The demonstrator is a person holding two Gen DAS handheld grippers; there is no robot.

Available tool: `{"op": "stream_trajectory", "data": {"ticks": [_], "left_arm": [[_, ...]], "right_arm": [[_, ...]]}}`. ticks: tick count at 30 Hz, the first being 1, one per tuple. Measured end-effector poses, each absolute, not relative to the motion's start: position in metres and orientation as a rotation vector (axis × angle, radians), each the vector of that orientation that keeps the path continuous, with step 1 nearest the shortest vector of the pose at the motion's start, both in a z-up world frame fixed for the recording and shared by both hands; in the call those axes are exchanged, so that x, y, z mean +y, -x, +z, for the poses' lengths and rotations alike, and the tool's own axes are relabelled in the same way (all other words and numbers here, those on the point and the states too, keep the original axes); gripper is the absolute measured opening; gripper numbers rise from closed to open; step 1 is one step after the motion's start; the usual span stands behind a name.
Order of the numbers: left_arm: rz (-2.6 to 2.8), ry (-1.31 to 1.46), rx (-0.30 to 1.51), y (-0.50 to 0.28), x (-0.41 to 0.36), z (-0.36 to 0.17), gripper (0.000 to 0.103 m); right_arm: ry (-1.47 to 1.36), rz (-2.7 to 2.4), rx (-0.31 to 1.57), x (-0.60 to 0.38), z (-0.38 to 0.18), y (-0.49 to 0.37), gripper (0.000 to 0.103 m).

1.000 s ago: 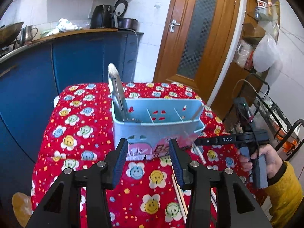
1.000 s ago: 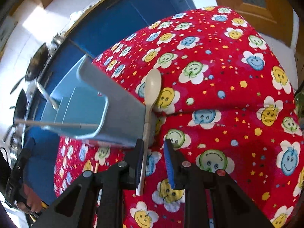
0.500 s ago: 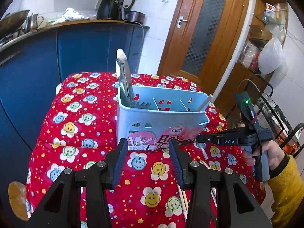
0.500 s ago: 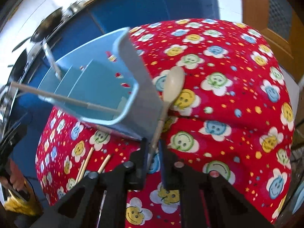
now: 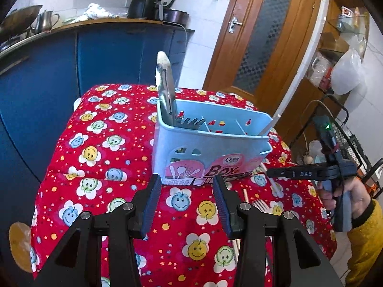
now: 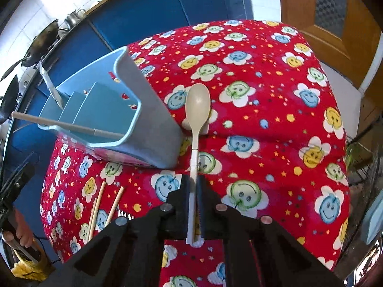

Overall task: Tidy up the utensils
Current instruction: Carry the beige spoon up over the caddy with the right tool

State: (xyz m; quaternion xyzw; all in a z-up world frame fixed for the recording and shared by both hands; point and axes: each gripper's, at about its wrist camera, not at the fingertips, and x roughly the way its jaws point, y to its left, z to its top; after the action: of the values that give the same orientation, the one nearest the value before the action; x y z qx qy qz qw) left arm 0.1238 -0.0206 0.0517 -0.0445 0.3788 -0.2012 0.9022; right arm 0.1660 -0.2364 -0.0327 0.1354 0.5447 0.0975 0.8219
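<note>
A light blue divided utensil box [image 5: 210,148] stands on the red flowered tablecloth [image 5: 100,148]. It holds a metal utensil [image 5: 165,88] at its left end and a chopstick [image 6: 64,125] leaning across its right end. My right gripper [image 6: 194,181] is shut on the handle of a cream plastic spoon [image 6: 197,110], bowl pointing forward, just right of the box [image 6: 134,119]. It also shows in the left wrist view [image 5: 270,173]. My left gripper [image 5: 185,191] is open and empty in front of the box.
Loose chopsticks [image 6: 103,212] and a fork [image 5: 259,204] lie on the cloth near the box's front right. Blue cabinets [image 5: 71,67] with a counter stand behind the table. A wooden door [image 5: 258,35] and a wire rack [image 5: 347,138] are to the right.
My right gripper has closed on the spoon's handle and swung so the spoon points straight ahead beside the box. My left gripper has drawn back and tilted a little, still open.
</note>
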Motion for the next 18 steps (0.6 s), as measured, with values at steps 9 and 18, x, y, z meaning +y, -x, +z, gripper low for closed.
{"op": "stream_trajectory", "data": {"ticks": [9,18], "left_arm": [[-0.373,0.071,0.791,-0.128,-0.013,0.045,0.046],[-0.348,0.067,0.790,-0.133,-0.006,0.039,0.046]], "right_arm": [[-0.249,0.179,1.181,-0.228,-0.039,-0.199,0.023],[-0.279,0.119,1.113,-0.242,-0.036,-0.199,0.007]]}}
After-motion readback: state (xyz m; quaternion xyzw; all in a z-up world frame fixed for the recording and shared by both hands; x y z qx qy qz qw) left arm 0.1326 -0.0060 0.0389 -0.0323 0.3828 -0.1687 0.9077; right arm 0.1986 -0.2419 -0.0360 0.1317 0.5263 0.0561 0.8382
